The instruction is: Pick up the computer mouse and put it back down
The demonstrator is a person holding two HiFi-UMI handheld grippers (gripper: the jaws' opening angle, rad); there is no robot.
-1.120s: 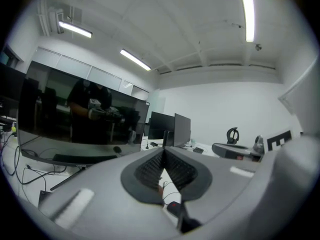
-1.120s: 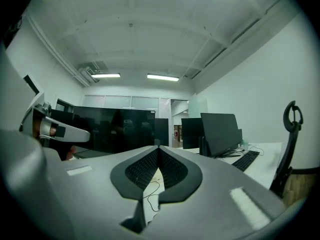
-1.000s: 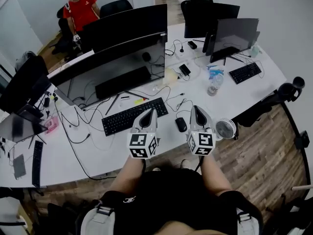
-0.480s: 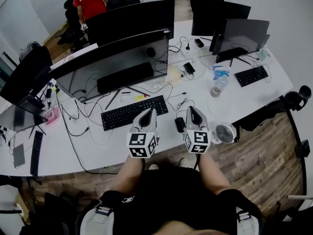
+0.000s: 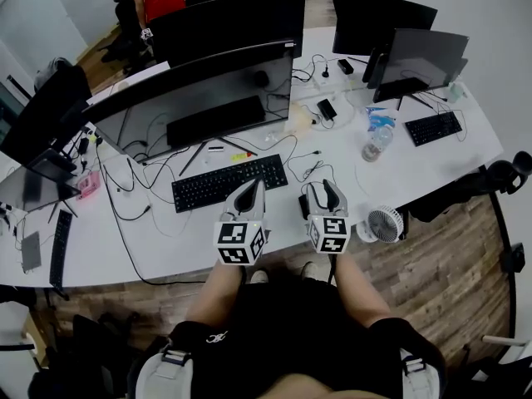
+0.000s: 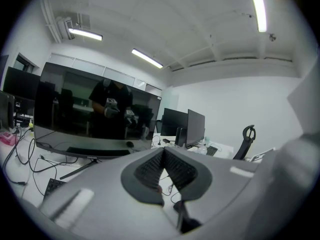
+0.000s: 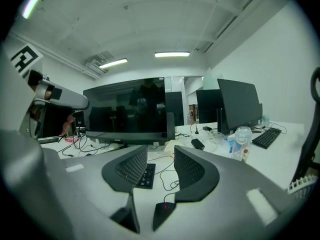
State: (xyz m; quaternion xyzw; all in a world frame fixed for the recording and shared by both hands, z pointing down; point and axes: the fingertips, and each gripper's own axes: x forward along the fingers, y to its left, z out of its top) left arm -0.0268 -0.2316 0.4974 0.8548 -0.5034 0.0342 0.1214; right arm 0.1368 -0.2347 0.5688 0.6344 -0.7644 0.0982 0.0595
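Observation:
A black computer mouse with a red wheel lies on the white desk, its cable running back toward the keyboard. In the head view only an edge of the mouse shows at the left finger of my right gripper. The right gripper hangs low just behind the mouse. Its jaws have just been opening and stand apart, with the mouse low in the gap and no pad touching it. My left gripper hovers near the keyboard's front edge, and in its own view the left gripper is shut on nothing.
A black keyboard lies left of the mouse before a wide curved monitor, with loose cables around. A small white fan stands at the desk's front edge on the right. Behind it are a plastic bottle and further monitors.
My right gripper has dropped toward the desk and shifted left over the mouse, and its jaws have gone from shut to apart. The left gripper has stayed put.

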